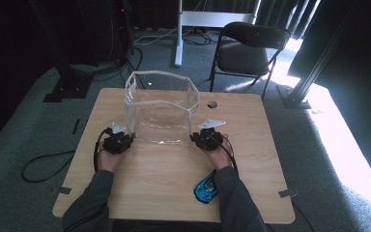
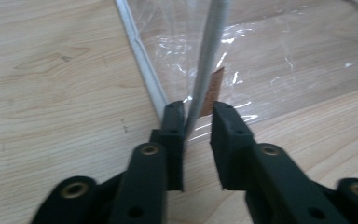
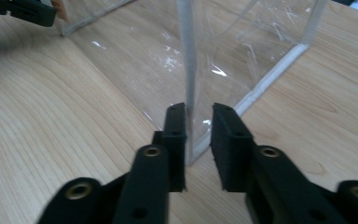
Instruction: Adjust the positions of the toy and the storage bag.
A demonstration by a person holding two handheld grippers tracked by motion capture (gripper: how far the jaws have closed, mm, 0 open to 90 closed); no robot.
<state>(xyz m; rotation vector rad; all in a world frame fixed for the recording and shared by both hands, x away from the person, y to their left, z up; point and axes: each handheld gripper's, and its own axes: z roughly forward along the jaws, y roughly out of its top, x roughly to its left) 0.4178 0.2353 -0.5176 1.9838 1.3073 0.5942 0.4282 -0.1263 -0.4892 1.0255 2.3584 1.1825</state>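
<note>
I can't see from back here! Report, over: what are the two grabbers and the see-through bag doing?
Left gripper and right gripper: jaws apart, each astride a near corner seam. Clear bag upright on the table, top open. Blue thing by the right sleeve, not blocking.

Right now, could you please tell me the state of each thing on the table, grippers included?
Clear plastic bag: upright on the table, top open, nothing seen inside.
Left gripper: jaws around the bag's near left edge seam, a gap on one side, not clamped.
Right gripper: jaws around the near right edge seam, likewise not clamped.
Blue toy car: lying on the table by the right sleeve, untouched.
</note>
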